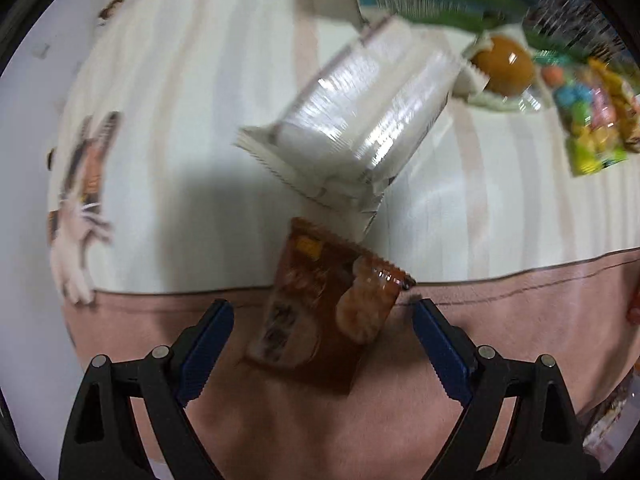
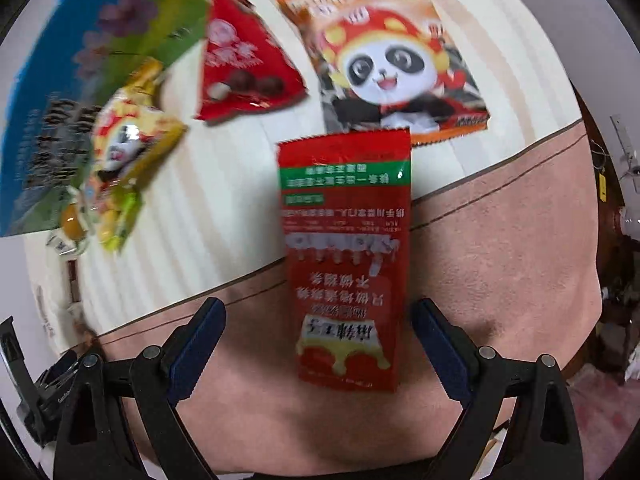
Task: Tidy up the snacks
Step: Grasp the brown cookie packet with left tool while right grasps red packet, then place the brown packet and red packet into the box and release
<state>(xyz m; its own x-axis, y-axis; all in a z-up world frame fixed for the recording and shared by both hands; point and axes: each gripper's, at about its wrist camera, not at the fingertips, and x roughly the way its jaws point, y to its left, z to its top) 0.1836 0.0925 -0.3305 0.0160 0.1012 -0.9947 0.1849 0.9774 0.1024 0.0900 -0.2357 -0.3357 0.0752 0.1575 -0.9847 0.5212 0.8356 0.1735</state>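
Both hand-held grippers hung wide open, holding nothing: left (image 1: pixel 323 312) over a brown snack packet (image 1: pixel 320 312), right (image 2: pixel 319 312) over a red sachet (image 2: pixel 346 264). Slick wrappers could slip.

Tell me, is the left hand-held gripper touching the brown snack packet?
Apart: the left wrist view shows the left hand-held gripper open, gaps beside the brown snack packet.

Left gripper (image 1: pixel 323 312) and right gripper (image 2: pixel 319 312): black triangular frames with cut-out windows, silver round rivets at the pivots, and ribbed dark-blue pads (image 1: pixel 208 350) lining both fingers.
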